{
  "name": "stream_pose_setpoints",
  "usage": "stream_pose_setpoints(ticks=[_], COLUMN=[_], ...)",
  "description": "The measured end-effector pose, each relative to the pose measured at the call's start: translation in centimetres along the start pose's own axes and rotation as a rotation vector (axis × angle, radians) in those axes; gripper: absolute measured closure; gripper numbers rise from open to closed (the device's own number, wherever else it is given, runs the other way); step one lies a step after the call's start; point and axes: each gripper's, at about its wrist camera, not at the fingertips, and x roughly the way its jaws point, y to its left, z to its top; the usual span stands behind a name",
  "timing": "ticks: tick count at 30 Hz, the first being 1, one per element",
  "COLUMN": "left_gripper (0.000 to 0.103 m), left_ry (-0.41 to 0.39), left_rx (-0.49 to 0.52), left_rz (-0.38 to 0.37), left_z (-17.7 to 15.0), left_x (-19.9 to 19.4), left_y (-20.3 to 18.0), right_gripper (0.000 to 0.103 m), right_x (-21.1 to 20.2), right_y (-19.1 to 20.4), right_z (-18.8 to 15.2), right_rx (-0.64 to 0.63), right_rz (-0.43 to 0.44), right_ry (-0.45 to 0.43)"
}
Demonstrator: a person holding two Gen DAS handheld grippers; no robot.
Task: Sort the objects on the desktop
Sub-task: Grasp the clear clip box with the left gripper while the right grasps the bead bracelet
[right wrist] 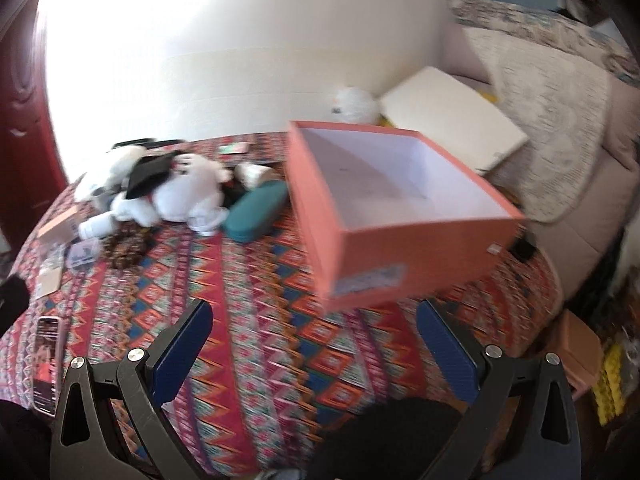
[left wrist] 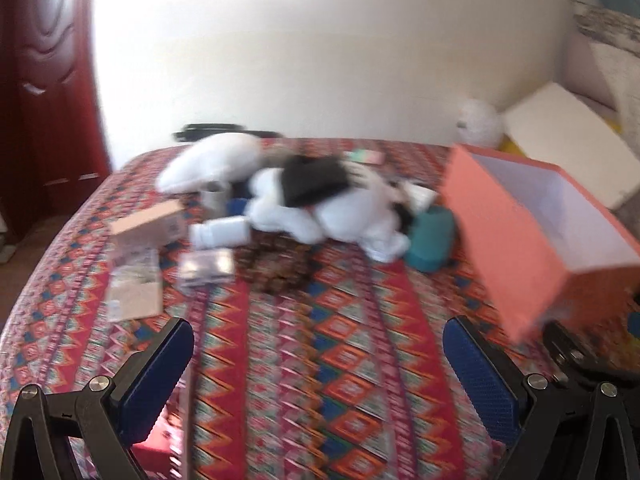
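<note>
Left wrist view: the left gripper (left wrist: 318, 364), its blue ribbed fingers (left wrist: 160, 376) apart and holding nothing, hovers above the patterned woven cloth covering the bench (left wrist: 320, 360). A soft white plush toy (left wrist: 320, 208) lies ahead, beside a teal oval case (left wrist: 430, 240).

Right wrist view: the right gripper (right wrist: 314, 350), fingers apart and holding nothing, faces the rectangular orange cardboard box (right wrist: 400, 216), which stands open on the bench.

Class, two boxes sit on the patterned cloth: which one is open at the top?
The large salmon-pink box on the right: its top is open, showing a bare white inside. The small tan carton at the left, near the white bottle, is closed.
</note>
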Motion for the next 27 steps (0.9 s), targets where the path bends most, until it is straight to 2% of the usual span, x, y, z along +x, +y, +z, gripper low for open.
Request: stream_pose_setpoints(ticks=[4,7,10,13,17,22,24,27], left_gripper=[0.0,0.0,0.0,0.001,0.001,0.012,0.016,0.018], left_ry=[-0.014,0.051,0.121,0.187,0.251,0.289,0.307,0.305], left_rx=[-0.048,-0.05,-0.092,-0.115,-0.12,-0.068,-0.068,-0.068], left_rz=[0.09,0.149,0.179,0.175,0.173,0.195,0.197,0.183], left_z=[1.7,2.5,2.9,3.1,3.2,2.5,2.2,2.3], left_x=[3.6,8.1,12.7,16.7,20.5,22.8,23.4,23.9], left_y=[4.1,6.3,8.3,9.4,10.2,10.5,10.8,10.9], right_gripper=[0.0,0.0,0.0,0.0,0.0,0.002,0.005,0.017], right_x=[2.6,5.6,9.5,12.8,15.9,18.8,19.9,21.7], right_y=[3.5,6.0,8.8,11.2,14.2,17.7,19.1,21.3], right_z=[1.2,2.2,2.9,3.4,4.1,5.2,5.6,5.9], right_rx=[-0.053,-0.098,-0.129,-0.148,-0.198,-0.252,-0.271,-0.304], right_rz=[0.095,0.143,0.175,0.192,0.21,0.268,0.287,0.324], right_ry=[-0.014,-0.005,0.044,0.09,0.091,0.065,0.07,0.092])
